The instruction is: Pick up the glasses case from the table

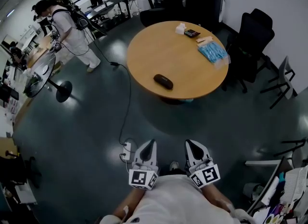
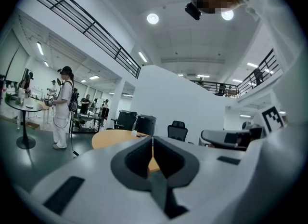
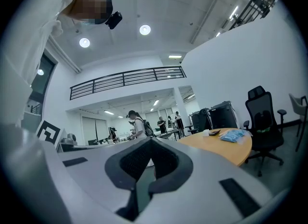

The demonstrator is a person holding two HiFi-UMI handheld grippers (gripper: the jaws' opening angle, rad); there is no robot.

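Note:
The black glasses case (image 1: pixel 163 81) lies on the near part of the round wooden table (image 1: pixel 144 49), alone on that side. Both grippers hang low over the floor, well short of the table and close to my body. My left gripper (image 1: pixel 148 144) and my right gripper (image 1: pixel 192 145) point toward the table, side by side. In the left gripper view the left gripper (image 2: pixel 153 140) has its jaws pressed together with nothing between them; the table (image 2: pixel 113 138) shows far ahead. The right gripper (image 3: pixel 151 142) is likewise shut and empty, with the table (image 3: pixel 226 146) off to its right. Neither gripper view shows the case.
A blue packet (image 1: pixel 212 52), a white box (image 1: pixel 180 28) and a dark flat item (image 1: pixel 191 33) lie at the table's far side. Black office chairs (image 1: pixel 252 35) stand to the right. A power strip (image 1: pixel 127 147) and cable lie on the floor. A person in white (image 1: pixel 72 30) stands far left by a fan (image 1: pixel 41 73).

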